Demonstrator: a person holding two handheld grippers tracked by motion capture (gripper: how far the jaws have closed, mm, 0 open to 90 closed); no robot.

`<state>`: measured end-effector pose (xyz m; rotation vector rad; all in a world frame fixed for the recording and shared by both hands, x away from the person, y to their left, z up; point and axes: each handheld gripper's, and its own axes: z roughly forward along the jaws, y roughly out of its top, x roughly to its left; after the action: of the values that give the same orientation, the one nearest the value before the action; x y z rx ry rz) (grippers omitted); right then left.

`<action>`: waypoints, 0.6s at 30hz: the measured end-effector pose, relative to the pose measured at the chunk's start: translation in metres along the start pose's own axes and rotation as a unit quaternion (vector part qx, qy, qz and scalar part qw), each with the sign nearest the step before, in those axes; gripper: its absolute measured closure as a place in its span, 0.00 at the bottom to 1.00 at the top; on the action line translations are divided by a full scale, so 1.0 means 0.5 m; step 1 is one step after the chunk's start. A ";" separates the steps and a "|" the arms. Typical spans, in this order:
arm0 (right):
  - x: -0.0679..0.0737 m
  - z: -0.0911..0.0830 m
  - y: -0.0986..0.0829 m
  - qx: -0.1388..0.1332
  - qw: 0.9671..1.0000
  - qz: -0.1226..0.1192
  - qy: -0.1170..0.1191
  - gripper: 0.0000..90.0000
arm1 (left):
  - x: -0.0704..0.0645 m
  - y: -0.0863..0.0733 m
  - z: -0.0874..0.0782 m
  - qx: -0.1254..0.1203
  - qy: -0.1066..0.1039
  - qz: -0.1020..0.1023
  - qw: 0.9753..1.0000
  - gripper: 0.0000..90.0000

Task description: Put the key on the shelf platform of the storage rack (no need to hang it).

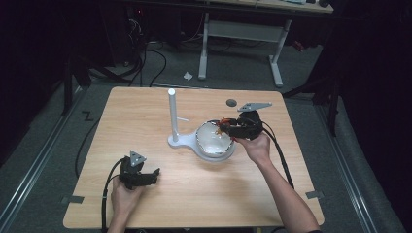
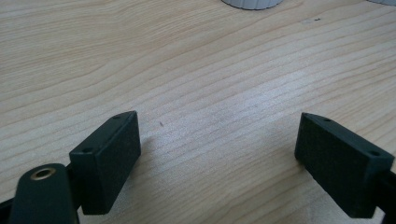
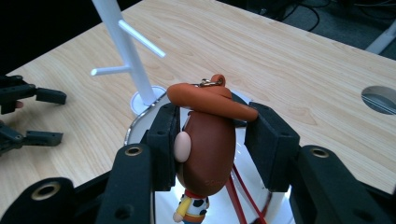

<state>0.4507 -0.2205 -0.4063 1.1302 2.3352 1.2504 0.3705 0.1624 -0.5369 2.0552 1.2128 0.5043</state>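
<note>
A cowboy figure keychain (image 3: 205, 144) with an orange hat, a brown head and a small ring on top hangs head-up over a shiny white bowl (image 3: 133, 125). My right gripper (image 3: 208, 126) is shut on the figure's head, one pad on each side. In the high view that right gripper (image 1: 227, 128) hovers at the bowl's (image 1: 210, 143) right rim. Just behind the bowl stands a white peg stand (image 1: 172, 114), whose pole and two pegs (image 3: 128, 51) rise beyond the figure. My left gripper (image 1: 151, 175) rests open near the table's front left, nothing between its jaws (image 2: 219, 140).
A round grey cable hole (image 1: 231, 102) sits in the wooden table (image 1: 145, 111) behind the right gripper. The stand's base (image 2: 252, 3) lies well ahead of the left gripper. Dark floor, cables and another desk's legs surround the table.
</note>
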 end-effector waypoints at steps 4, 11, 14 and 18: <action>0.007 0.006 0.006 0.000 1.000 0.000 0.008 0.63 | 0.000 0.000 0.000 0.000 0.000 0.000 1.000 0.16; 0.018 0.032 0.007 0.013 1.000 -0.006 0.016 0.63 | 0.000 0.000 0.000 0.000 0.000 0.000 1.000 0.16; 0.024 0.044 0.007 0.019 1.000 -0.011 0.017 0.63 | 0.000 0.000 0.000 0.000 0.000 0.000 1.000 0.16; 0.030 0.058 0.006 0.024 0.999 -0.011 0.020 0.63 | 0.000 0.000 0.000 0.000 0.000 -0.001 1.000 0.16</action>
<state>0.4579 -0.1914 -0.4193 1.1012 2.4120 1.2273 0.3705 0.1624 -0.5369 2.0540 1.2136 0.5038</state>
